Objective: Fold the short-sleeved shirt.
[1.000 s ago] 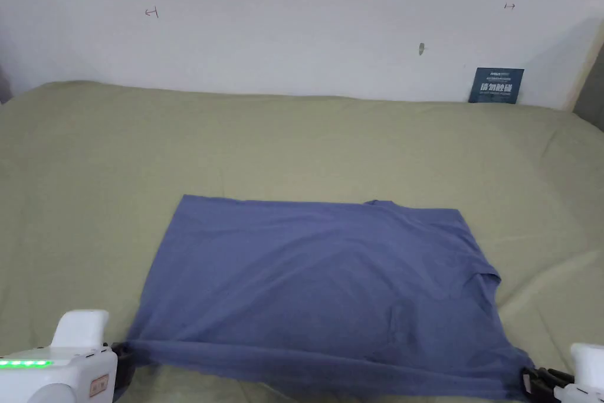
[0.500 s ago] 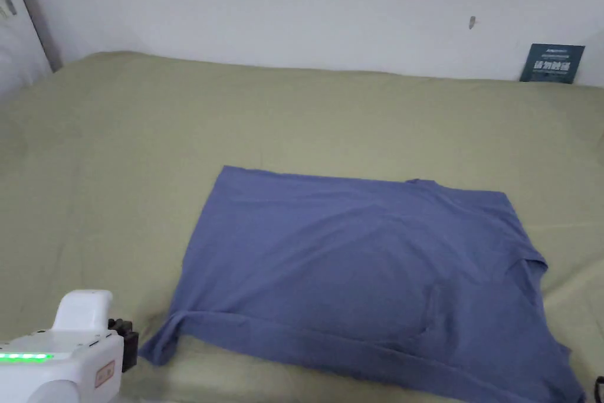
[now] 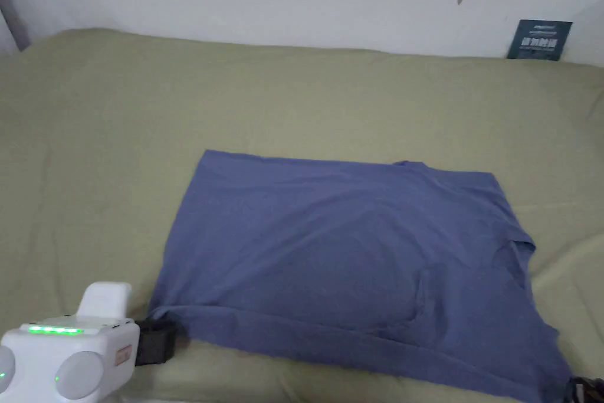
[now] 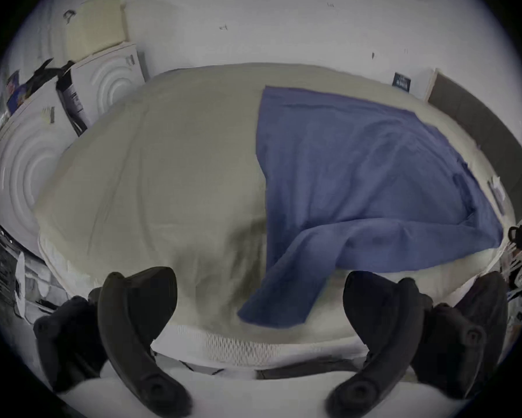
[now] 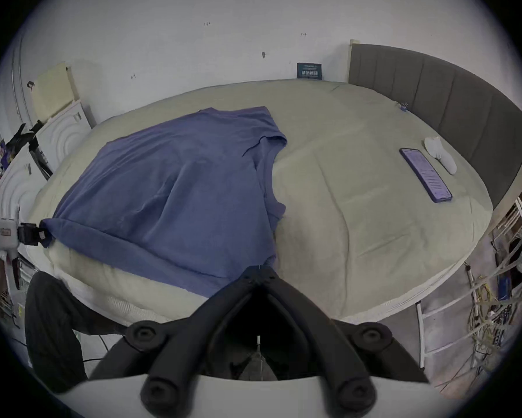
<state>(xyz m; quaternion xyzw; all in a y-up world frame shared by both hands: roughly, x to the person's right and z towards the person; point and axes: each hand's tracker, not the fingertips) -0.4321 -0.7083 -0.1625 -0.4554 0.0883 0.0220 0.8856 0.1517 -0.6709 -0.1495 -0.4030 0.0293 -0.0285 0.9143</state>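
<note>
The blue short-sleeved shirt (image 3: 348, 262) lies spread on the olive-green bed (image 3: 118, 144), hem side to the left, collar and sleeve to the right, its near edge rumpled and trailing toward the mattress edge. In its own view the left gripper (image 4: 259, 301) has its fingers (image 4: 139, 298) spread wide, released, with the shirt's near-left corner lying loose between them. The right gripper (image 5: 258, 270) has its fingers (image 5: 247, 276) clenched tip to tip at the shirt's near-right corner, though whether cloth is actually pinched there cannot be told. Over on the right side of the bed lie a phone (image 5: 425, 174) and a white sock (image 5: 439, 157), well apart from the shirt. A small dark sign (image 3: 540, 39) leans on the wall.
</note>
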